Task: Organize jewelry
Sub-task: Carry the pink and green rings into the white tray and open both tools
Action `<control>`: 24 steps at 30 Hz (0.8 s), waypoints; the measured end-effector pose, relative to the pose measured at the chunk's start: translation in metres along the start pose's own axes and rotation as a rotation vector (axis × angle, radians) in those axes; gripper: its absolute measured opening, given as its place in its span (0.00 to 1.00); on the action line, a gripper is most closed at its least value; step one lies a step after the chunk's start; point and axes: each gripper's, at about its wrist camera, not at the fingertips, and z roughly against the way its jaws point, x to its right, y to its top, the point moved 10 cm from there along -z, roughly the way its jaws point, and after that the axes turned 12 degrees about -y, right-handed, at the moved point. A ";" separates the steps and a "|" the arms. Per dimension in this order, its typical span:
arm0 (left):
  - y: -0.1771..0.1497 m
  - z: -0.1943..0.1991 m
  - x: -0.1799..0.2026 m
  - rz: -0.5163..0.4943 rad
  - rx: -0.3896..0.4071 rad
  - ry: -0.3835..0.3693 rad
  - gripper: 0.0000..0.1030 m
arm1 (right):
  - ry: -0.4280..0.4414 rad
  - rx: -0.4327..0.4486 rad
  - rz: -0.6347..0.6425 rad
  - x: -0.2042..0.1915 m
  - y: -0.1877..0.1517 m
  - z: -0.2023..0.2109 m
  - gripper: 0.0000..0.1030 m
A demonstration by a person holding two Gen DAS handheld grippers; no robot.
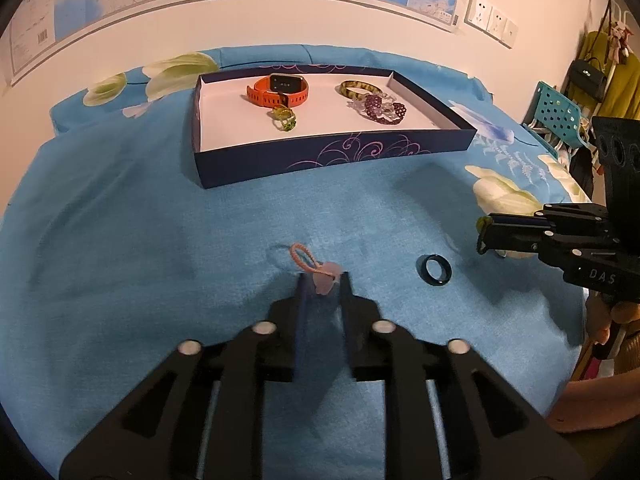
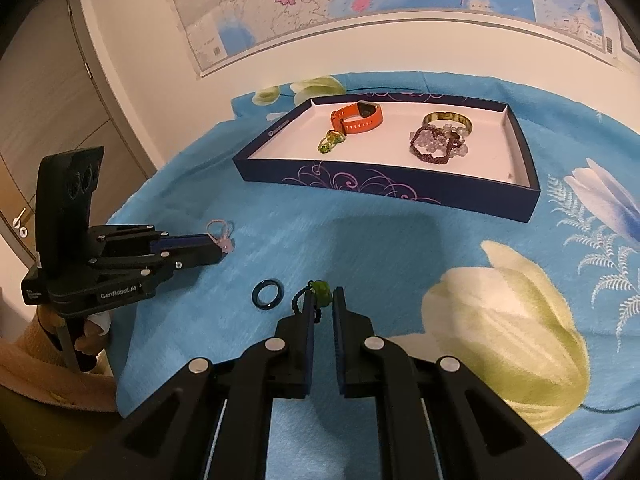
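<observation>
Honestly, I can't make out the small pink charm on its cord loop; left gripper pinches it. Right gripper clamps green bead on black cord.

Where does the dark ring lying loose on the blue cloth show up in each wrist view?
Left wrist view: the dark ring lies right of centre on the blue cloth, between the left gripper and the right gripper.
Right wrist view: the ring lies left of centre, just left of the right gripper.
Shared landmark: the navy box beyond it in both.
</observation>
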 end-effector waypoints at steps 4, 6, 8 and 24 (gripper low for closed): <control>0.002 -0.001 -0.001 -0.003 0.001 0.004 0.25 | 0.008 0.003 -0.008 0.002 0.002 0.001 0.07; 0.003 -0.003 -0.002 -0.002 -0.001 0.005 0.25 | 0.008 0.003 -0.007 0.002 0.003 0.000 0.07; 0.004 -0.004 -0.002 -0.004 -0.004 0.007 0.25 | 0.007 0.005 -0.008 0.004 0.004 0.001 0.07; 0.036 0.007 0.006 -0.040 0.064 -0.019 0.12 | -0.014 0.063 -0.009 0.021 0.038 0.003 0.07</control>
